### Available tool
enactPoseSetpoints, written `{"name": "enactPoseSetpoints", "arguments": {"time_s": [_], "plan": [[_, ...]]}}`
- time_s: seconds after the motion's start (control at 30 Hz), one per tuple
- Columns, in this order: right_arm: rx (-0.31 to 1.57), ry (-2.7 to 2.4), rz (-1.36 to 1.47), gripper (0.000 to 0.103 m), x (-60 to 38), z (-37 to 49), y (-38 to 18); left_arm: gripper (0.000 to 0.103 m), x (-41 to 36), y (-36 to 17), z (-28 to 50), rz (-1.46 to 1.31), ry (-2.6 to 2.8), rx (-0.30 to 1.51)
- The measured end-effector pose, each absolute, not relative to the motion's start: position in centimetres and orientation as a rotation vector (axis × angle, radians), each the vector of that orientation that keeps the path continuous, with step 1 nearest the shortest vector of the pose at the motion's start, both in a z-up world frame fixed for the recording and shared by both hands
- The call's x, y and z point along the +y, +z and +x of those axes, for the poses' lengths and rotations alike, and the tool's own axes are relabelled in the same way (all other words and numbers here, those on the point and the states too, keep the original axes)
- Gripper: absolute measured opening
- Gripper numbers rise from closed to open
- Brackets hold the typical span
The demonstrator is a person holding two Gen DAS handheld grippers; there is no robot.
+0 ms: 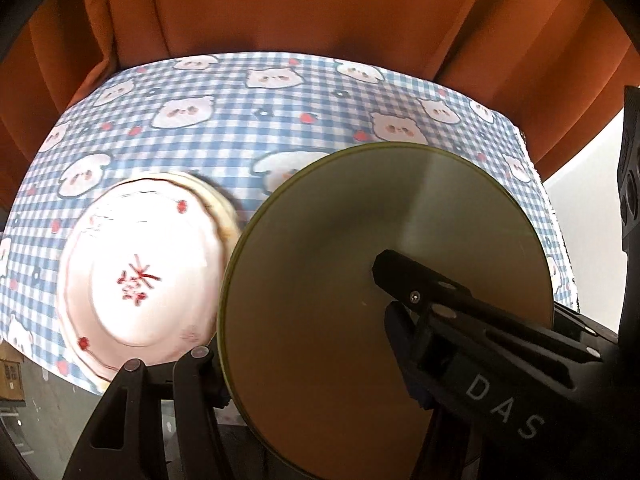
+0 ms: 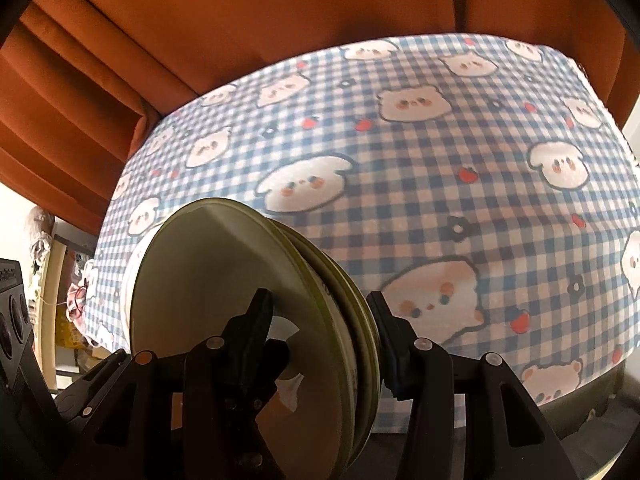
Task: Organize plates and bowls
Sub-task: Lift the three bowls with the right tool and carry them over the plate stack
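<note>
Where the plates are: a green plate (image 1: 360,220) stands on edge between the fingers of the left gripper (image 1: 296,304). A stack of green plates (image 2: 224,272) stands on edge between the fingers of the right gripper (image 2: 318,300).
Left fingers: about half open and closed on the green plate. The right-hand finger (image 1: 404,280) lies flat on the plate's near face. The tip of the other is hidden behind the plate's edge.
Right fingers: about half open and clamped on the stack. One finger (image 2: 256,320) is on the front face and the other presses on the back of the stack.
Bowl: a white bowl (image 1: 140,272) with red marks sits tilted just outside the left-hand finger. Its inside faces the camera, and its right side is covered by the plate's edge. A second pale rim shows behind it. Whether the hidden finger presses on the bowl cannot be told.
Surface: a blue checked cloth (image 1: 280,120) with cartoon animal faces lies beyond both pairs of fingertips.
Backdrop: an orange curtain (image 1: 280,8) hangs past the far edge of the surface.
</note>
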State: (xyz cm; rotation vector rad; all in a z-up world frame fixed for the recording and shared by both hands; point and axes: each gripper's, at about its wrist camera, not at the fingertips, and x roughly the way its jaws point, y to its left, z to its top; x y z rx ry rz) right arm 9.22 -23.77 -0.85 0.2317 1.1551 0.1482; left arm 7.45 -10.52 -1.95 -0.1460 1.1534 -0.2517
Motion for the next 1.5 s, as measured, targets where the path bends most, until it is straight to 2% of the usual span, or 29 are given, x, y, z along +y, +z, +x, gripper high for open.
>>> {"name": "enactPoseSetpoints", "arguments": {"time_s": [0.43,0.9,1.23,1.5], "plan": [[1.125,0.109,0.250,0.052,-14.0,9.1,-0.1,0.065,-1.0,-1.5,8.4,-0.117,-0.296,1.143],[1.162,0.082,0.261,0.052,-5.2,10.1,-2.4,0.065,7.1,-4.0,9.8,-0.117,-0.316,1.193],[1.208,0.013,0.260,0.052,-3.5,12.0,-4.1,0.063,8.0,-5.5,12.2,-0.117,-0.368,1.249],[1.223,-0.012,0.241,0.052,-3.9,13.3,-4.5,0.063,7.3,-5.6,13.2,-0.097,-0.382,1.226]]}}
